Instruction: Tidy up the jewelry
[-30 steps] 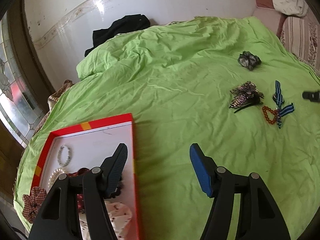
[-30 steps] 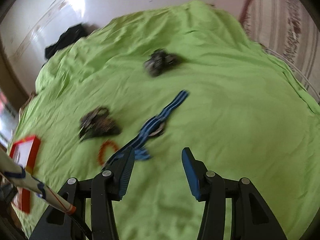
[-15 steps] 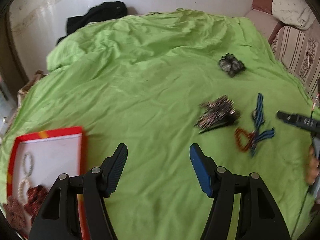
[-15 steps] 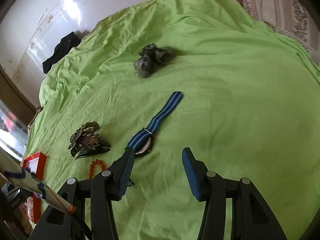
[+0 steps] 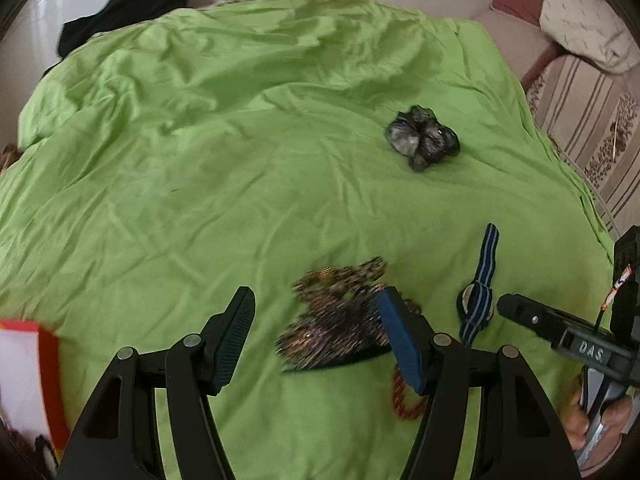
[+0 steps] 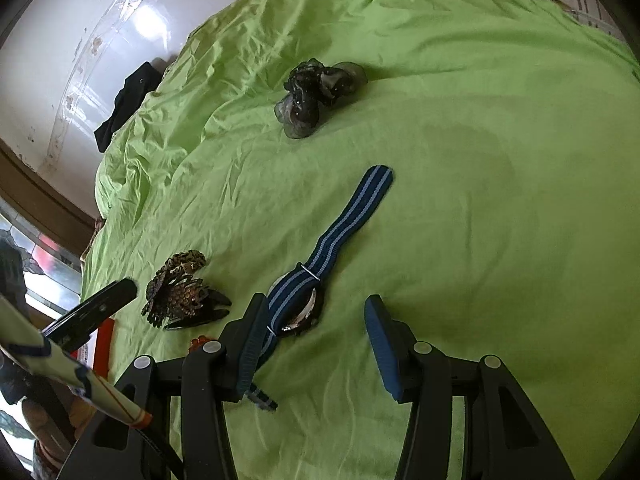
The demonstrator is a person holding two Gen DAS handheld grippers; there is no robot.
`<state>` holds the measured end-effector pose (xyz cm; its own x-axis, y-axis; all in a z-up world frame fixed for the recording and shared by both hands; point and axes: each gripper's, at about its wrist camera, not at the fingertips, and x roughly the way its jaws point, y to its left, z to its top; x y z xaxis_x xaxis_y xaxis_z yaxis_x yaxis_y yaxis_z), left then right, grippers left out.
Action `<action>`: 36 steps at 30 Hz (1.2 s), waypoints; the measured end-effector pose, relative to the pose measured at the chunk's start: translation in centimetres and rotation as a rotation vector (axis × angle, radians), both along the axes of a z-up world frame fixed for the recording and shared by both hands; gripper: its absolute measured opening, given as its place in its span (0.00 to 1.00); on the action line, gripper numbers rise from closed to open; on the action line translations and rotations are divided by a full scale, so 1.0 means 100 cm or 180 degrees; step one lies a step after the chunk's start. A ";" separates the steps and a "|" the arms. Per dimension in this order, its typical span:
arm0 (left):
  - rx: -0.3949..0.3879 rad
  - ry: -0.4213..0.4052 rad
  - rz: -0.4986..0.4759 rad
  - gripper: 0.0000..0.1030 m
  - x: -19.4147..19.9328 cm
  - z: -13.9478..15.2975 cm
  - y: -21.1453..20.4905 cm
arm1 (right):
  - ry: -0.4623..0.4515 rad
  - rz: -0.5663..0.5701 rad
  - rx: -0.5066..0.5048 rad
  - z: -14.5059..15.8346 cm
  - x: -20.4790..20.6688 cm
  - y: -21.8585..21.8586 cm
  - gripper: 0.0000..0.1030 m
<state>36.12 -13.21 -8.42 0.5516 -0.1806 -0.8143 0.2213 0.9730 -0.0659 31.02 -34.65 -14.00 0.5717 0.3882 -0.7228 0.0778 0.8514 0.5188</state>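
Observation:
My left gripper (image 5: 316, 338) is open and empty, low over the green bedspread, with a brown patterned hair claw clip (image 5: 336, 320) between and just ahead of its fingers. My right gripper (image 6: 314, 340) is open and empty, its left finger (image 6: 250, 344) beside a watch with a blue striped strap (image 6: 320, 264). The watch (image 5: 478, 292) lies right of the clip in the left view. An orange bead bracelet (image 5: 404, 400) lies partly under my left gripper's right finger. A dark grey scrunchie (image 5: 422, 140) lies farther back. The clip shows in the right view (image 6: 180, 292).
A red-rimmed white tray (image 5: 44, 364) with jewelry sits at the left edge of the bed. Black clothing (image 5: 120, 8) lies at the far edge by the white wall. A striped sofa with a pillow (image 5: 580, 72) stands on the right.
My left gripper has swung right from the tray to the hair claw clip. My right gripper has moved closer to the watch.

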 end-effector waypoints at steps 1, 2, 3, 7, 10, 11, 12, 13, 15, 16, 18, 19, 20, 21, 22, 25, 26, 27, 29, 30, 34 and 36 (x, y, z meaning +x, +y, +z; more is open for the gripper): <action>0.0030 0.0009 -0.0029 0.62 0.004 -0.003 -0.005 | -0.0011 0.0015 -0.0005 0.000 0.001 0.001 0.55; 0.0065 0.0012 -0.0047 0.62 0.007 -0.006 -0.009 | -0.0021 0.0030 -0.0014 0.000 0.003 0.003 0.57; 0.0085 0.0020 -0.0062 0.62 0.009 -0.008 -0.012 | -0.0032 0.0046 -0.0032 0.000 0.005 0.005 0.59; 0.0133 0.0101 -0.0092 0.62 0.016 -0.021 -0.020 | -0.0064 0.0105 -0.0143 -0.003 0.009 0.016 0.62; 0.0157 0.0120 -0.0145 0.48 0.016 -0.027 -0.023 | -0.0092 0.0128 -0.0263 -0.005 0.010 0.024 0.65; 0.0135 0.0124 -0.0138 0.47 0.015 -0.025 -0.022 | -0.0105 0.0140 -0.0315 -0.005 0.010 0.027 0.65; 0.0125 0.0100 -0.0115 0.39 0.013 -0.023 -0.020 | -0.0117 0.0157 -0.0371 -0.005 0.011 0.030 0.67; 0.0119 0.0051 -0.0104 0.33 0.010 -0.019 -0.018 | -0.0128 0.0165 -0.0409 -0.005 0.012 0.032 0.67; 0.0074 0.0003 -0.0122 0.19 0.002 -0.008 -0.014 | -0.0148 0.0175 -0.0506 -0.004 0.013 0.038 0.67; 0.0032 0.0010 -0.0105 0.19 -0.003 -0.002 -0.010 | -0.0159 0.0201 -0.0589 -0.004 0.014 0.043 0.66; 0.0000 -0.0029 -0.0083 0.16 -0.013 0.008 -0.004 | -0.0168 0.0257 -0.0733 -0.005 0.014 0.051 0.49; 0.0002 -0.0047 -0.0079 0.16 -0.018 0.011 -0.001 | -0.0174 0.0291 -0.0776 -0.005 0.014 0.054 0.49; -0.0003 -0.0040 -0.0068 0.16 -0.023 0.012 0.003 | -0.0192 0.0306 -0.0804 -0.004 0.013 0.056 0.48; -0.0022 -0.0023 -0.0061 0.16 -0.026 0.013 0.005 | -0.0201 0.0308 -0.0813 -0.003 0.012 0.057 0.47; -0.0052 -0.0006 -0.0060 0.16 -0.029 0.013 0.008 | -0.0209 0.0297 -0.0785 -0.001 0.011 0.055 0.47; -0.0075 0.0014 -0.0002 0.13 -0.038 0.014 0.018 | -0.0248 0.0255 -0.0691 0.008 0.007 0.050 0.46; -0.0102 0.0013 0.0022 0.13 -0.042 0.016 0.022 | -0.0279 0.0237 -0.0674 0.012 0.005 0.047 0.46; -0.0137 -0.0002 0.0045 0.13 -0.048 0.020 0.027 | -0.0323 0.0211 -0.0644 0.018 0.003 0.044 0.46; -0.0218 -0.0055 0.0064 0.12 -0.060 0.031 0.036 | -0.0365 0.0183 -0.0598 0.024 0.000 0.041 0.46; -0.0251 -0.0090 0.0071 0.11 -0.065 0.036 0.039 | -0.0385 0.0168 -0.0569 0.028 -0.001 0.039 0.46; -0.0407 -0.0287 0.0096 0.11 -0.090 0.063 0.055 | -0.0445 0.0129 -0.0516 0.038 -0.006 0.035 0.46; -0.0485 -0.0361 0.0121 0.11 -0.101 0.074 0.063 | -0.0485 0.0114 -0.0470 0.045 -0.009 0.033 0.46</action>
<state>25.98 -6.90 -1.03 0.6472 -0.2742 -0.7113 0.1989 0.9615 -0.1897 30.12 -31.36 -9.52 0.6665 0.3064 -0.6796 -0.0237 0.9199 0.3915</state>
